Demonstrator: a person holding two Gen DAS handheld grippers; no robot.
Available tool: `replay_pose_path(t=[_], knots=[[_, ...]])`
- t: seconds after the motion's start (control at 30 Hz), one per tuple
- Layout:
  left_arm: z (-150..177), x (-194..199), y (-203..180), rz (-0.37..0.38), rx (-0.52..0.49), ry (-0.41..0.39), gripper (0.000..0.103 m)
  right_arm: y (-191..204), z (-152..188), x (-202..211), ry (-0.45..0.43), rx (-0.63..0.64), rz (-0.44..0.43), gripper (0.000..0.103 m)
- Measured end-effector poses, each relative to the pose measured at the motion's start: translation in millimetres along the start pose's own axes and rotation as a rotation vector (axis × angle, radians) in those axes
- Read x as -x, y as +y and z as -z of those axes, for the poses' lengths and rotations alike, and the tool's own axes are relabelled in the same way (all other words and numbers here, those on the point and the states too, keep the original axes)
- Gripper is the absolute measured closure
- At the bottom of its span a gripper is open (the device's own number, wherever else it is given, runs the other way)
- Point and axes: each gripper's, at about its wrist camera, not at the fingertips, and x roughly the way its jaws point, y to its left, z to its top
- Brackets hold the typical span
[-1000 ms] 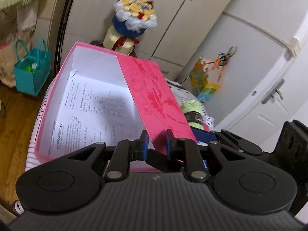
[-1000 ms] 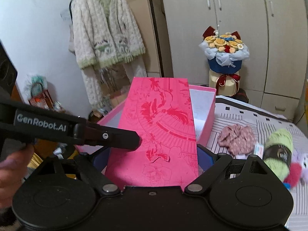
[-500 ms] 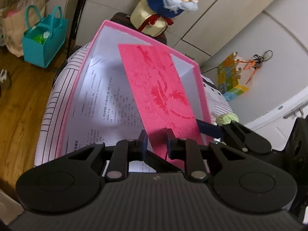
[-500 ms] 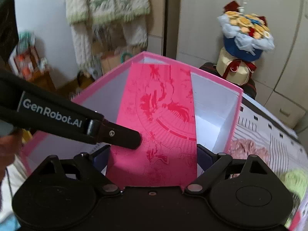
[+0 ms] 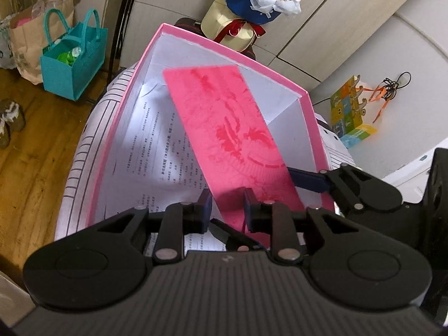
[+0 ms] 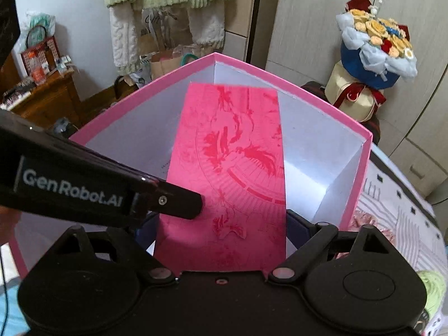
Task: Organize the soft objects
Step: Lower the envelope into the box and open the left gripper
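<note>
Room: pale wardrobe doors [image 6: 322, 14] behind, wood floor [image 5: 30, 140] at 9 o'clock in the left wrist view.
Surface: striped bedcover [image 6: 397, 196] under the box.
Pink box [image 5: 232, 53]: open, white inside, printed paper sheet [image 5: 156, 151] on its floor; pink panel [image 5: 232, 128] leans inside, upper edge toward the far wall at 12 o'clock.
Bouquet [image 6: 375, 44]: on a cream tub beyond the box, at 1 o'clock in the right wrist view.
Teal bag [image 5: 70, 61]: on the floor at 10 o'clock, green items inside.
Soft objects: green yarn [image 6: 431, 288] and a pinkish fabric piece [image 6: 361, 218] on the bedcover at 4 o'clock, outside the box; both partly hidden.
Right gripper [image 6: 221, 224]: angled down, jaws wide, spanning the panel's near end; pad contact likely, not clear.
Left gripper [image 5: 225, 210]: angled down, jaws narrow and opening, panel's corner between them, pads apparently clear.
</note>
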Motion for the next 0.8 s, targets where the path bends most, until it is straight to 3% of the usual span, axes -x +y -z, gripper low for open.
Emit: replay_pose_path(t=[0.13, 0.27, 0.8], knots=[[0.1, 3.0, -1.2, -0.050, -0.036, -0.052, 0.062, 0.3, -1.9, -3.2, 0.008, 0.017, 0.011, 0.009], [2.3, 15.1, -5.3, -0.074, -0.083, -0.104, 0.055, 4.0, 0.7, 0.4, -0.005, 0.061, 0.054, 0.006], [39.9, 85.7, -41.4, -0.086, -0.296, -0.229, 0.045, 12.8, 21.3, 70.5, -0.101, 0.056, 0.032, 0.006]])
